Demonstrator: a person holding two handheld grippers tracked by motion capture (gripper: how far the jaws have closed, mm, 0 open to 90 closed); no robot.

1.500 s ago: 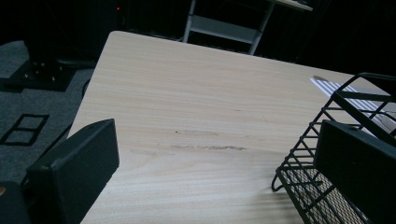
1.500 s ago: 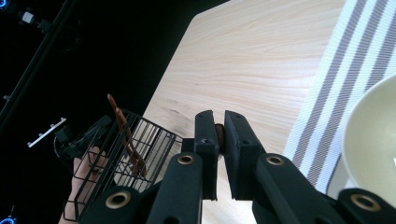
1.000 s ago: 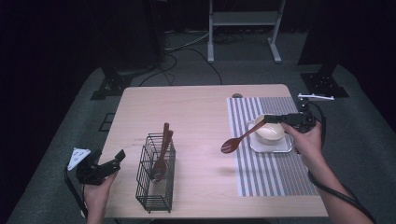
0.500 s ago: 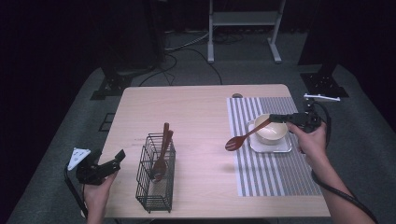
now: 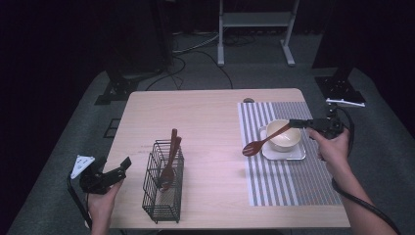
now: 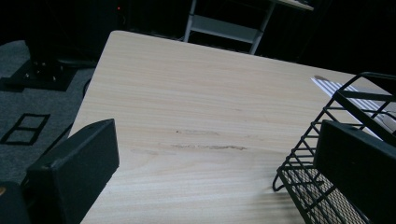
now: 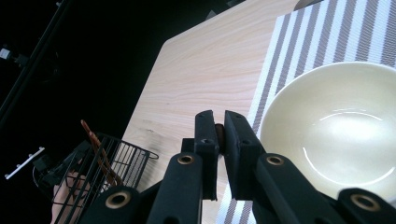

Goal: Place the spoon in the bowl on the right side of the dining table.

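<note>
1. A light wooden table [image 5: 205,117] sits in a dark room, seen from above; a person's forearms come in from the bottom edge, each hand holding a black two-jaw gripper.
2. A grey and white striped placemat [image 5: 288,181] covers the right part of the table; on it rests a small white square plate [image 5: 293,154], and on that plate stands a cream bowl [image 5: 288,139].
3. The right gripper [image 5: 299,123] is held at the right edge of the table, just above the bowl; its jaws are clamped on the handle end of a brown wooden spoon [image 5: 259,144].
4. The spoon slants down and to the left across the bowl's rim; its rounded head hangs over the striped placemat, just left of the plate.
5. In the right gripper view, the two jaws are pressed almost together with a sliver of brown handle between them; the bowl [image 7: 336,135] lies just to their right, its inside bare and glossy.
6. A black wire basket [image 5: 161,188] stands near the table's front left; two brown wooden utensils [image 5: 170,161] stand upright inside it.
7. The left gripper [image 5: 120,169] is held off the table's left front corner, near the basket; its jaws stand wide apart and hold nothing.
8. In the left gripper view, bare wood lies between the spread jaws; the basket [image 6: 327,158] sits at the right, partly behind the right-hand jaw.
</note>
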